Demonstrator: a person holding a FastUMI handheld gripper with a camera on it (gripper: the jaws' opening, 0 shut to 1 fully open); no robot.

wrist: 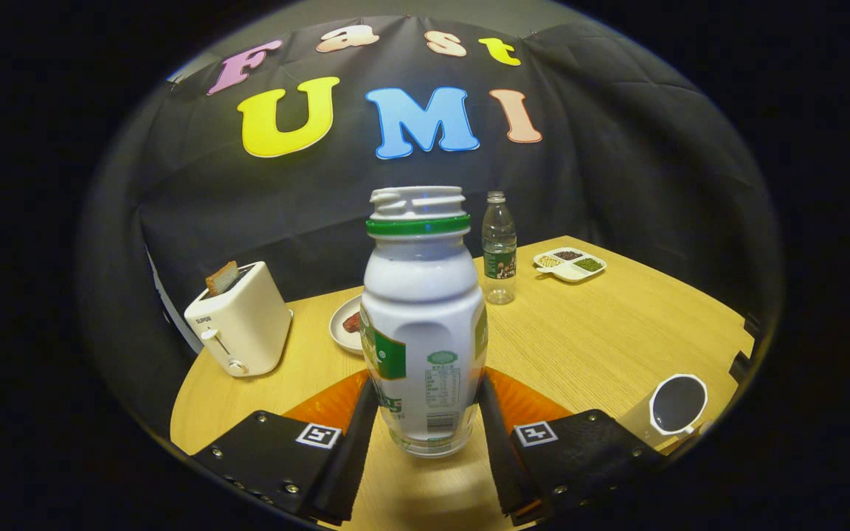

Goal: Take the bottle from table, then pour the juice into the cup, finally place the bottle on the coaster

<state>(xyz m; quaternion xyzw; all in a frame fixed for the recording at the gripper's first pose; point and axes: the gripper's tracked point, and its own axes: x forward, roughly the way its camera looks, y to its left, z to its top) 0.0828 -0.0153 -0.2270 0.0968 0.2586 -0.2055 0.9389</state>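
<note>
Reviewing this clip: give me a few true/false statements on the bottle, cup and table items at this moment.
1. The white bottle stands upright between the claw fingers, which press on its sides. True.
2. The white bottle has its cap on. False: its mouth is open, with only a green ring below.
3. The cup sits beyond the toaster. False: it stands to the right of the claw.
4. A slice of bread sticks out of the toaster. True.
5. The clear water bottle lies on its side. False: it stands upright.

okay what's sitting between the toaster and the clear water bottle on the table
In the gripper view, a small plate with something dark on it, then the white bottle gripped in the tongs, nearer the camera.
</note>
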